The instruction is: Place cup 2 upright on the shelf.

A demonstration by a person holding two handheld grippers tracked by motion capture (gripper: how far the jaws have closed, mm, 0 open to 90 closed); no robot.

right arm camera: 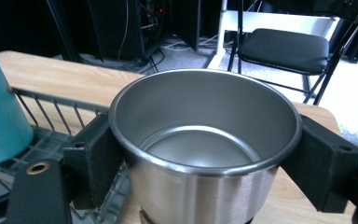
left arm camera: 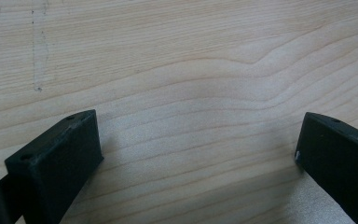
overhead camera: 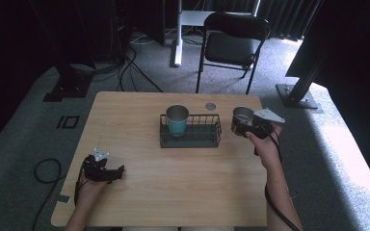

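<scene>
My right gripper (overhead camera: 243, 126) is shut on a steel cup (overhead camera: 242, 117), held upright just right of a black wire basket (overhead camera: 191, 138). In the right gripper view the steel cup (right arm camera: 205, 140) sits between both jaws, empty inside, with the basket's rim (right arm camera: 51, 100) at left. A teal cup (overhead camera: 177, 120) stands upright in the basket's left half; its side (right arm camera: 0, 116) shows at the left edge of that view. My left gripper (overhead camera: 119, 172) rests open near the table's front left. Bare wood lies between its fingers (left arm camera: 56, 163).
A wooden table (overhead camera: 173, 192) carries everything, with a small round grey grommet (overhead camera: 210, 106) near its far edge. A black folding chair (overhead camera: 231, 45) stands on the carpet beyond the table. Cables trail on the floor at left.
</scene>
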